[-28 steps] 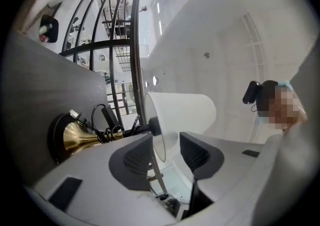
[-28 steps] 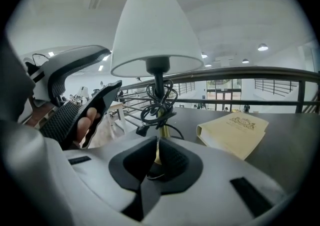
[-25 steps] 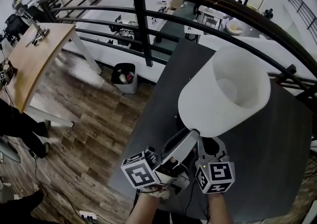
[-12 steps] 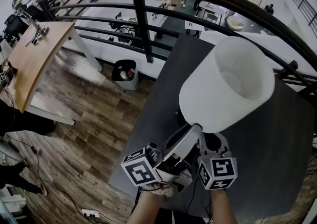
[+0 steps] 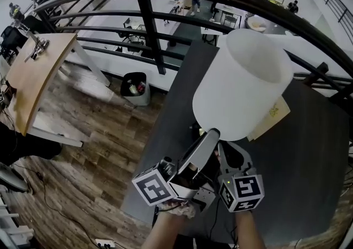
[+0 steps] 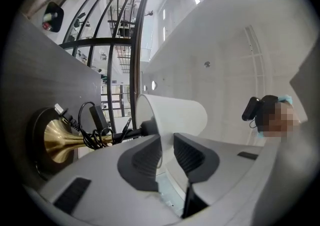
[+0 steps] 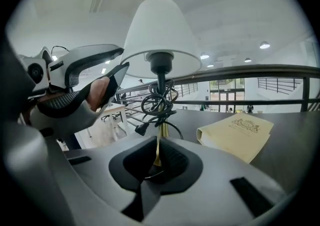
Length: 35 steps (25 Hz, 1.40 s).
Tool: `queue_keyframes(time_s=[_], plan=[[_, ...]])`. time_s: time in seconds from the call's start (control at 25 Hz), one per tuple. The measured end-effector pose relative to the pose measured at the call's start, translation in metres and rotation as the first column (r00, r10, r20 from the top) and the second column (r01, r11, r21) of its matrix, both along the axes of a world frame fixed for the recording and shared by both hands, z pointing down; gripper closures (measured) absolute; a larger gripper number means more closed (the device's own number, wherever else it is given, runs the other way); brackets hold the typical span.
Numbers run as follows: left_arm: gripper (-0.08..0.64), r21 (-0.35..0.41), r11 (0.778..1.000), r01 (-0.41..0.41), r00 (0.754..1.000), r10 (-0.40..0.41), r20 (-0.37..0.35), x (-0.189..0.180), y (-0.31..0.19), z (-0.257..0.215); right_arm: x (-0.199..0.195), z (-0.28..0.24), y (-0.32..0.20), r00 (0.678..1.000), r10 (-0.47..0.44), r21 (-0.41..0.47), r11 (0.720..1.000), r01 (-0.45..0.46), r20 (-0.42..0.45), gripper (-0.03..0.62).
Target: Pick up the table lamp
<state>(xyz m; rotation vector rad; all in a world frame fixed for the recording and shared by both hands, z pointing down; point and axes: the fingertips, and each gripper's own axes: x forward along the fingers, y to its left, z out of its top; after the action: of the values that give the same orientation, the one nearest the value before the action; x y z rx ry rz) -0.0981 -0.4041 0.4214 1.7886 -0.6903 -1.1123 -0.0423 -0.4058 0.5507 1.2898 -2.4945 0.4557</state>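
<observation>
The right gripper (image 7: 157, 157) and left gripper (image 6: 167, 150) sit at the near left part of the dark table (image 5: 309, 176), whose left edge drops to a wood floor (image 5: 94, 132) well below. A black railing (image 5: 149, 27) curves past the far side, and bare tabletop lies to the right. The right jaws are clamped on the brass stem (image 7: 159, 135) of the lamp (image 5: 242, 85), under the coiled cord (image 7: 156, 102). The left jaws have just been closing. They straddle the lower rim of the white shade (image 6: 172, 115), with a gap showing. A cream book (image 5: 271, 114), hidden behind the shade before, now shows at its right.
</observation>
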Motion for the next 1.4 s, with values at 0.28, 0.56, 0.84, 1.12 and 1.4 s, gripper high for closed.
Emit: queue_keyframes(time_s=[0.28,0.56,0.84,1.12,1.4], plan=[[0.474,-0.015,1.000,0.001,1.000,-0.001,-0.028,0.003,-0.013,-0.003,-0.001,0.003,-0.008,0.999,-0.018,-0.045,0.999,0.020,0.045,0.555],[0.477,-0.019,1.000,-0.012,1.000,0.011,-0.022,0.007,-0.022,-0.012,-0.008,0.006,-0.023,0.996,-0.050,-0.127,0.990,0.059,0.075,0.482],[0.482,-0.019,0.999,-0.040,0.999,0.040,0.005,0.009,-0.027,-0.027,-0.013,-0.008,-0.047,0.997,-0.041,-0.149,0.987,0.050,0.064,0.482],[0.482,-0.014,0.998,-0.054,0.998,0.055,0.014,0.010,-0.029,-0.026,-0.020,-0.003,-0.052,0.994,-0.106,-0.139,0.984,0.107,0.016,0.447],[0.485,-0.007,0.996,-0.093,0.995,0.094,0.047,0.018,-0.025,-0.029,-0.018,0.000,-0.059,0.994,-0.104,-0.138,0.984,0.109,0.043,0.420]])
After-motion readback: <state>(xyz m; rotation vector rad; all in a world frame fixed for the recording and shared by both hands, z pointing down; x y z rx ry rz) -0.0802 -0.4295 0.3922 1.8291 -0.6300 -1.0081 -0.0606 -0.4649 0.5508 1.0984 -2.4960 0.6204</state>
